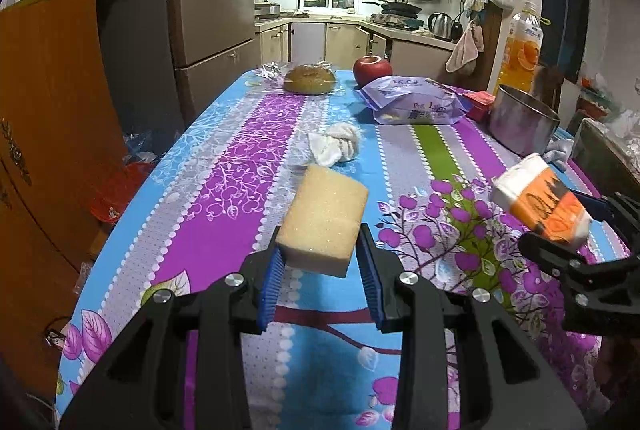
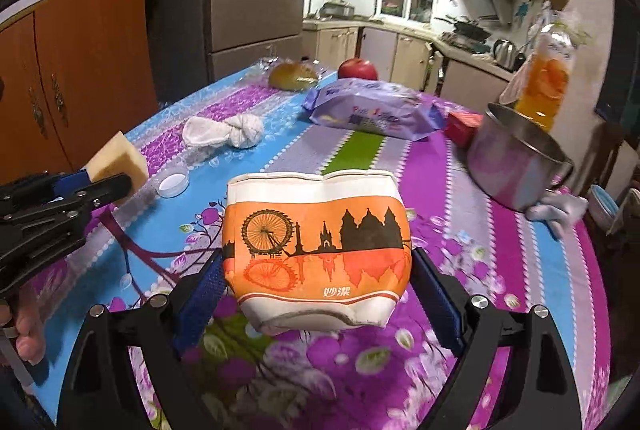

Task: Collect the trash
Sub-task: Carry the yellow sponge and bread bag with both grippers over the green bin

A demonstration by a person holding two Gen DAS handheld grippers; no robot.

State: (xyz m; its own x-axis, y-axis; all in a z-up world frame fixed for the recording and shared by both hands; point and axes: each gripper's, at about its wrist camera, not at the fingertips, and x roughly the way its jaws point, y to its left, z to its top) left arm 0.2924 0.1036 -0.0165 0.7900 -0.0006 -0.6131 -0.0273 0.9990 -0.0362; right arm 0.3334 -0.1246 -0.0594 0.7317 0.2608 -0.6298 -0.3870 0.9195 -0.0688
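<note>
Our left claw point(image 1: 320, 258) pinches the yellow sponge point(image 1: 324, 220) above the desk point(image 1: 224, 230); our right claw point(image 2: 316, 282) grips the orange pack point(image 2: 316, 250). Only the right view shows 1 white cap point(image 2: 173, 182) near the desk's left edge.

Table point(image 1: 224, 166) in floral cloth — knotted rag point(image 1: 338, 144), purple packet point(image 1: 416, 102), apple point(image 1: 372, 69), steel pot point(image 1: 520, 124)

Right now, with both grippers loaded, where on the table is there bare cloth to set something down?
Bare cloth runs down the purple stripe left of the sponge, and across the near end below both grippers. The far right is crowded: wipes pack, red box, steel pot. A knotted rag and bottle cap clutter the middle.
</note>
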